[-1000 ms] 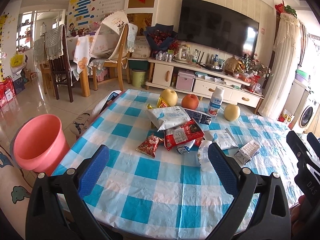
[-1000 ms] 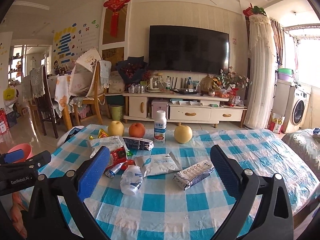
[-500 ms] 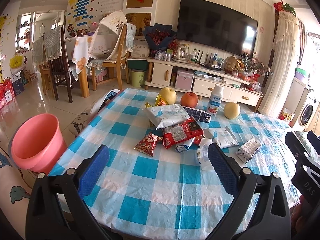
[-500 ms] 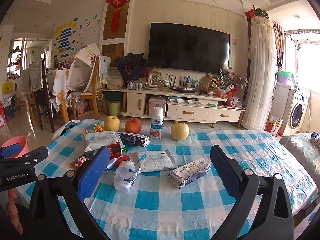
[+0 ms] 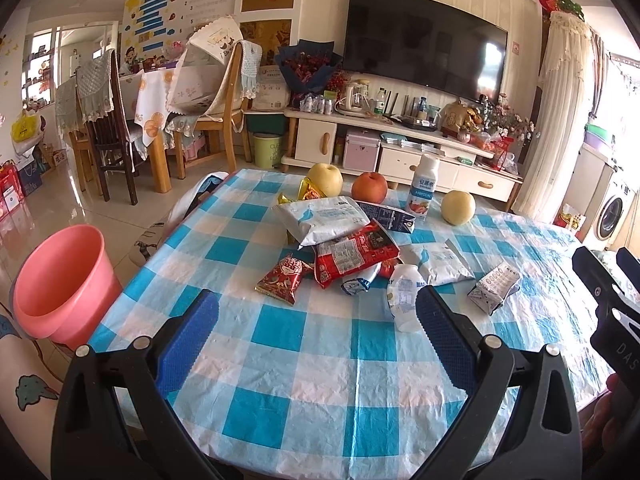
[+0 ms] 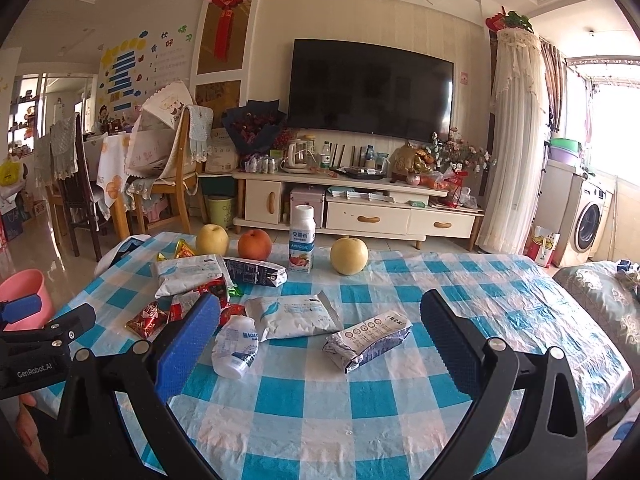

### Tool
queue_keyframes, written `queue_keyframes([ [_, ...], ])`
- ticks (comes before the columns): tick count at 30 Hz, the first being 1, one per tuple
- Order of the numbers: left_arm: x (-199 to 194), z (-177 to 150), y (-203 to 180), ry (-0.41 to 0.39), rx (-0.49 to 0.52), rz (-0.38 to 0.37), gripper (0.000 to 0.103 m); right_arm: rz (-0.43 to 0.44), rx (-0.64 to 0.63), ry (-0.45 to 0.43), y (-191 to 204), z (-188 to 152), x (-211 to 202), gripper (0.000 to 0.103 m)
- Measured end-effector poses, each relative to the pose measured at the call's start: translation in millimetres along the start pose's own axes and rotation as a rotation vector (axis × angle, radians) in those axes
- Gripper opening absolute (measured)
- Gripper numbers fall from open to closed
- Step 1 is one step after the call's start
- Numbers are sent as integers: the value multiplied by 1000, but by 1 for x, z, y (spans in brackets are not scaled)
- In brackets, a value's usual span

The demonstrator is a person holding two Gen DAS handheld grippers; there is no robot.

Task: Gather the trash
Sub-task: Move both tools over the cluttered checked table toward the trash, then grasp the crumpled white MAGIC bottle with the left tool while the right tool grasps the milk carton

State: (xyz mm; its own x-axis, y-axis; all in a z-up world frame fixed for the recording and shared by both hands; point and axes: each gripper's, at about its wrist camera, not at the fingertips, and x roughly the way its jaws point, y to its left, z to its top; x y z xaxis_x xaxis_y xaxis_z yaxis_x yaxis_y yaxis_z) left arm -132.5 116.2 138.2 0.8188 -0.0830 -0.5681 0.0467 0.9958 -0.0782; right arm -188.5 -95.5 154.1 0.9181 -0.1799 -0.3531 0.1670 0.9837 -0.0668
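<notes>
Trash lies on the blue-checked table [image 5: 304,344]: a small red snack packet [image 5: 282,276], a larger red wrapper [image 5: 352,254], white pouches [image 5: 324,218], a squashed white bottle [image 5: 402,294] and a grey wrapper [image 5: 494,290]. In the right wrist view the bottle [image 6: 234,346], a white pouch [image 6: 294,316] and the grey wrapper [image 6: 368,338] lie just ahead. A pink bucket [image 5: 60,284] stands on the floor at the table's left. My left gripper [image 5: 316,332] and right gripper [image 6: 320,332] are both open, empty, above the near table edge.
Two yellow pears [image 5: 326,178], a red apple [image 5: 370,188] and an upright yogurt bottle [image 5: 422,188] stand at the table's far side. A dark carton [image 6: 256,272] lies by the apple. Chairs, a TV cabinet and a small green bin [image 5: 268,150] stand beyond.
Both grippers have drawn back and risen slightly, so the table and trash sit a little lower and farther in view. Both stay open.
</notes>
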Motion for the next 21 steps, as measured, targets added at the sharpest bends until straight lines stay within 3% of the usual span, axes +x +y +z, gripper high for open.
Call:
queue_keyframes([
  [21, 32, -24, -33, 36, 95, -68, 100, -31, 25, 88, -30, -15, 28, 99],
])
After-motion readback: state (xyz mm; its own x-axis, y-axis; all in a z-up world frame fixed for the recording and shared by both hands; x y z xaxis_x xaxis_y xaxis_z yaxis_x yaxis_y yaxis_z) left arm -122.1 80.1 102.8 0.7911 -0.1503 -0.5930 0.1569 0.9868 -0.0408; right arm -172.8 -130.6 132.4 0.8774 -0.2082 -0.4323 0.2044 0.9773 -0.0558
